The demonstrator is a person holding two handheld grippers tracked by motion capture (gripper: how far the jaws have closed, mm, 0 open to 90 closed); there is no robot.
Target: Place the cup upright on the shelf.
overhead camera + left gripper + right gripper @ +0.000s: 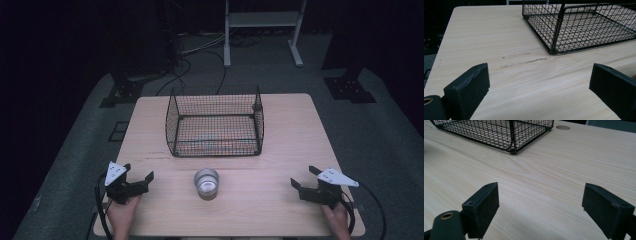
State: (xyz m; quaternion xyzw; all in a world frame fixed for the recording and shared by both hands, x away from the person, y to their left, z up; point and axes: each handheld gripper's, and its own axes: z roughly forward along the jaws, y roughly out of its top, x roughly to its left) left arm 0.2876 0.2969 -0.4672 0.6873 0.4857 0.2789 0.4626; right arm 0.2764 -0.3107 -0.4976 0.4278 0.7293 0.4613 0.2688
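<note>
A black wire basket (215,122) stands in the middle of the light wooden table (280,210); its near corner shows in the left gripper view (554,37) and in the right gripper view (511,135). A small metal cup (206,183) sits in front of the basket, between the two hands. My left gripper (137,176) rests near the table's front left, open, with bare wood between its jaws (539,85). My right gripper (303,176) rests near the front right, also open, with nothing between its jaws (540,200).
A scuffed streak (524,61) marks the wood in front of the basket's left corner. A round hole (562,127) lies in the table near its far edge. Beyond the table are cables (200,55) and a white stand (262,22) on the dark floor.
</note>
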